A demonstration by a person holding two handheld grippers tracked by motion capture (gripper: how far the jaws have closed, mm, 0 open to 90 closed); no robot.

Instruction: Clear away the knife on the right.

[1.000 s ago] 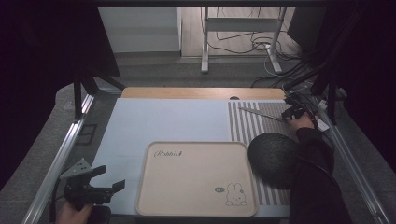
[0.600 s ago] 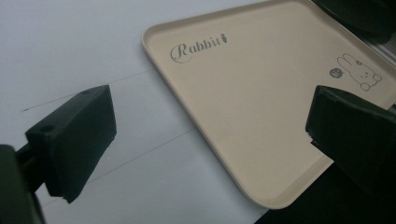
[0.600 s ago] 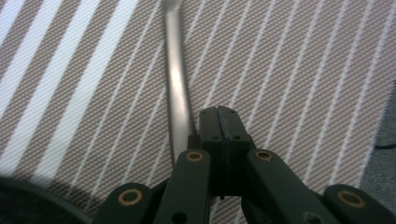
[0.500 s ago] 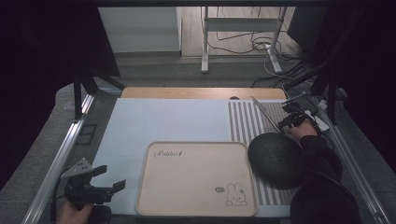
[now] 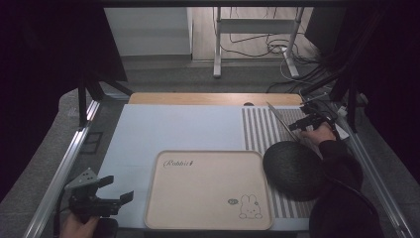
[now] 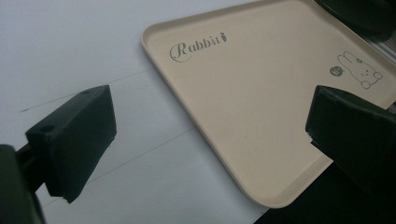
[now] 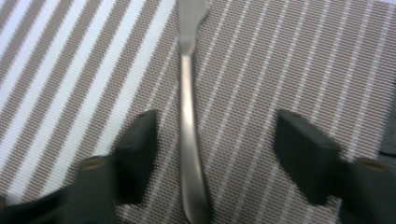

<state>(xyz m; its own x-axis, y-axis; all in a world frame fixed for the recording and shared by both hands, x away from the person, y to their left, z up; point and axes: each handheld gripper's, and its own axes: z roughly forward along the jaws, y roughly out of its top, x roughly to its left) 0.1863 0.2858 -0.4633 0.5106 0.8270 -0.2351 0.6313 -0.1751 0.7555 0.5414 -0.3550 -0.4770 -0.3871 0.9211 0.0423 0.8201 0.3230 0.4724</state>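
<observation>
- Cutlery pickup is barely begun, we judge: the slim grey metal utensil handle lies flat on the brown-and-white striped woven placemat, not yet gripped or lifted.
- Our right gripper has its jaws spread wide, one on either side of the handle, touching nothing; closing and lifting remain.
- Our left gripper hangs spread and empty over the near left corner of the beige rectangular plastic tray, well apart from the placemat.
- The round black woven mat overlaps the placemat's near part, beside the tray.
- The placemat's far right edge sits close to the table's metal rail, so we see freer room toward the tray.
</observation>
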